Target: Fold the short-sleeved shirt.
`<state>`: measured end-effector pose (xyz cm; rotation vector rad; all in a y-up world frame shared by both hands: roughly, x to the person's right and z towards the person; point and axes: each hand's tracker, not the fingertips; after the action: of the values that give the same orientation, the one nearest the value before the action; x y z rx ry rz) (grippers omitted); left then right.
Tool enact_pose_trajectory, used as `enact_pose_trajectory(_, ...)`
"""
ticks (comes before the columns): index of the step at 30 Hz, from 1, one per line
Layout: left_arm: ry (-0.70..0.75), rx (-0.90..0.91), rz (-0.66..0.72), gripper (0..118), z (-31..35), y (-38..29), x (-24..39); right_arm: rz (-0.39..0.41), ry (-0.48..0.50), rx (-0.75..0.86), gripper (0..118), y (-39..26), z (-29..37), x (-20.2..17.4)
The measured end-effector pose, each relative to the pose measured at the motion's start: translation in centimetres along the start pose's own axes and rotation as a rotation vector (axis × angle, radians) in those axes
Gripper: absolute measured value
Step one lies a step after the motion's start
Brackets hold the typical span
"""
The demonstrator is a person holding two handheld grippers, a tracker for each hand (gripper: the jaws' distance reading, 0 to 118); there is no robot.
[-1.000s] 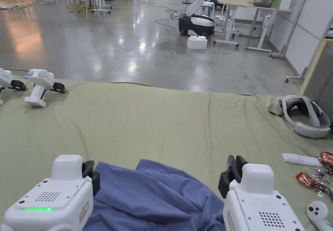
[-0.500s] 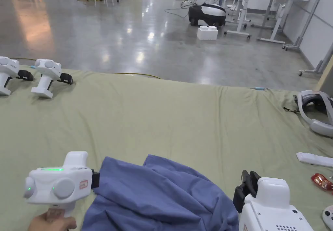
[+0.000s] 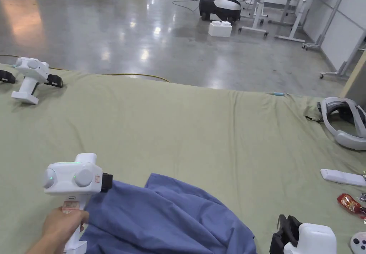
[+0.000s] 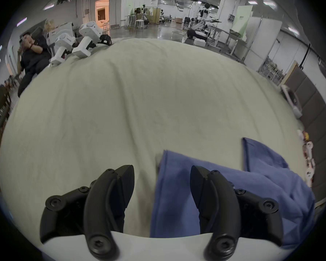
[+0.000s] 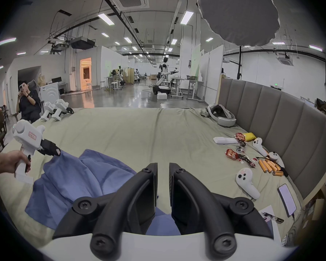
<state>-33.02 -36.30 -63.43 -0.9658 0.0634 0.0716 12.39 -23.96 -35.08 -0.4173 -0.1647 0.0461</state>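
Moved since earlier: left gripper (image 3: pixel 106 182) has turned on its side and gone to the far left corner of the shirt; right gripper (image 3: pixel 284 233) has sunk toward the near edge of the head view.
Shirt place: blue short-sleeved shirt (image 3: pixel 168 222) lies crumpled on the near part of the green sheet (image 3: pixel 186 133), between the two grippers.
Left gripper: jaws wide apart in its own view (image 4: pixel 162 182), one on each side of the shirt edge, nothing pinched yet.
Right gripper: jaws almost closed with a thin gap (image 5: pixel 162 182); they hold nothing, as far as can be seen.
Progress: no fold is made; the shirt is not even spread flat, so nearly all work is left.
Count, task things: one shirt, two grippers in hands.
Count, other things: two spare grippers (image 3: pixel 30 78) at far left, one headset (image 3: pixel 343 122) at far right, three white controllers (image 5: pixel 247 183), one seated person (image 5: pixel 27 103).
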Motion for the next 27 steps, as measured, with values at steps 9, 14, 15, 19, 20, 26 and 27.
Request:
enact_pose_trajectory(9, 0.059, 0.025, -0.213, 24, 6.3, -3.0, 7.3, -0.024, -0.084, -0.107, 16, -2.6, -0.5, 3.2)
enact_pose_trajectory(14, -0.035, 0.035, -0.166, 6, 8.7, -2.8, 6.3, -0.018, -0.063, -0.153, 16, -2.6, -1.0, 3.9)
enact_pose_trajectory(15, -0.086, 0.033, -0.132, 6, 8.1, -2.1, 5.1, -0.016, -0.060, -0.153, 17, -2.4, -0.9, 4.1)
enact_pose_trajectory(19, -0.156, 0.130, -0.114, 6, 11.7, -2.6, 4.2, -0.008, -0.031, -0.244, 44, -2.1, -1.5, 4.9)
enact_pose_trajectory(20, -0.153, 0.161, -0.110, 6, 12.9, -2.9, 4.0, -0.013, -0.025, -0.280, 57, -2.3, -1.7, 5.2)
enact_pose_trajectory(26, -0.182, 0.247, -0.119, 6, 14.3, -3.0, 4.0, -0.039, -0.027, -0.492, 73, -4.9, -3.3, 6.3)
enact_pose_trajectory(27, -0.182, 0.267, -0.134, 6, 17.4, -5.3, 4.0, -0.040, -0.026, -0.504, 73, -5.6, -3.7, 6.4)
